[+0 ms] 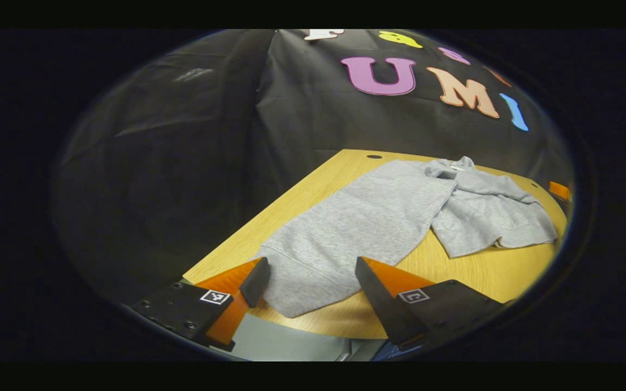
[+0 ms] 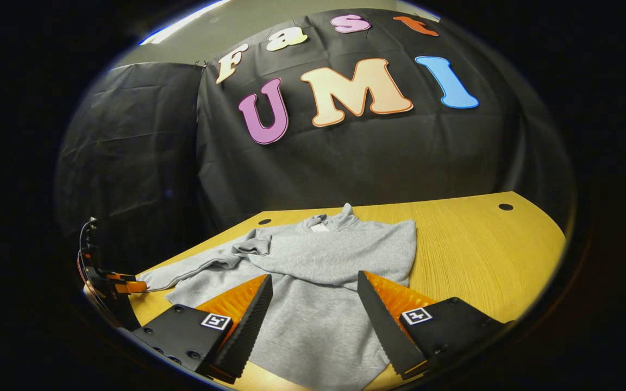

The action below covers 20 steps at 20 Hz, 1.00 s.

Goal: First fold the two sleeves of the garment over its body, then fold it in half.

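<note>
- A grey long-sleeved fleece sweatshirt (image 2: pixel 318 271) is lying flat on the rounded light-wood counter (image 2: pixel 481 239), its collar pointing toward the black cloth wall and its hem toward the camera in the right gripper view.
- In that view, one sleeve (image 2: pixel 199 269) is stretching out toward the counter's left edge; the opposite side of the garment is showing a straight, folded-looking edge near the middle of the counter.
- In the left gripper view, the same sweatshirt (image 1: pixel 367 222) is running diagonally across the counter (image 1: pixel 498 271), with a bunched sleeve (image 1: pixel 487 217) lying to the right of the body.
- The left hand-held gripper (image 1: pixel 313 277) is hovering released, its fingers spread wide over the hem corner near the counter's front edge, grasping nothing.
- The right hand-held gripper (image 2: pixel 315 293) is likewise hovering released, fingers apart above the lower body of the sweatshirt.
- The left hand-held gripper (image 2: pixel 109 288) is also appearing at the far left of the right gripper view, just beside the cuff of the outstretched sleeve.
</note>
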Each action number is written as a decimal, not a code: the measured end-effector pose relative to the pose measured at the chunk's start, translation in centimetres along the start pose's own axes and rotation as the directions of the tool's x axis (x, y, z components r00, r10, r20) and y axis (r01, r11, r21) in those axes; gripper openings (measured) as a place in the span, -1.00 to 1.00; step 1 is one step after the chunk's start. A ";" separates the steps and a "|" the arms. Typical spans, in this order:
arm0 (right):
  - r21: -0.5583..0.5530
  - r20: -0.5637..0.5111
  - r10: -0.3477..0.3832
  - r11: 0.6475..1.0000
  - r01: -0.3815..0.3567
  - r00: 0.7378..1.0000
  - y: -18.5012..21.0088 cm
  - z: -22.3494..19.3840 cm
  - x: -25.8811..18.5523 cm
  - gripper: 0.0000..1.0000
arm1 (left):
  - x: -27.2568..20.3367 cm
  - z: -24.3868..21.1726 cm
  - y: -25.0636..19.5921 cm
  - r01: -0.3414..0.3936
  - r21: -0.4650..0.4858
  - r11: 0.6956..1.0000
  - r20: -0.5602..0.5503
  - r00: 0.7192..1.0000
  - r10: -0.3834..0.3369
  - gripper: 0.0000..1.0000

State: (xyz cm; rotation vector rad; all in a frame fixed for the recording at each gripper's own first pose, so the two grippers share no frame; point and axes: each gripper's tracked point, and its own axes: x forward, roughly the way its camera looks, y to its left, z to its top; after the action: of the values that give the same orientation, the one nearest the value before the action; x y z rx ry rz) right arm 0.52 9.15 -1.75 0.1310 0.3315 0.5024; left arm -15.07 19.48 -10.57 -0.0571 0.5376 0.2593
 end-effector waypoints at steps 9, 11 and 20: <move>0.003 0.009 -0.002 1.000 0.002 1.000 -0.1 0.4 -0.4 0.94 | 0.2 0.3 -1.5 -0.002 -0.010 1.000 0.000 1.000 0.002 -0.37; 0.008 0.008 -0.001 1.000 0.001 1.000 -0.1 0.4 -0.4 0.95 | 0.2 0.4 -1.4 -0.015 -0.017 1.000 0.004 1.000 0.016 -0.65; 0.008 -0.007 -0.007 1.000 0.007 1.000 -0.4 0.1 -0.4 0.95 | 0.5 0.9 -1.4 -0.037 -0.059 0.998 0.020 0.999 0.038 -0.98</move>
State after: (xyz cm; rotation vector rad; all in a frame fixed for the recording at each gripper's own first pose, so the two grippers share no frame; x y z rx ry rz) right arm 0.46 8.58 -1.65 0.1358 0.3407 0.4945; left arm -13.84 18.34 -10.12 -0.1007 0.5107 0.3119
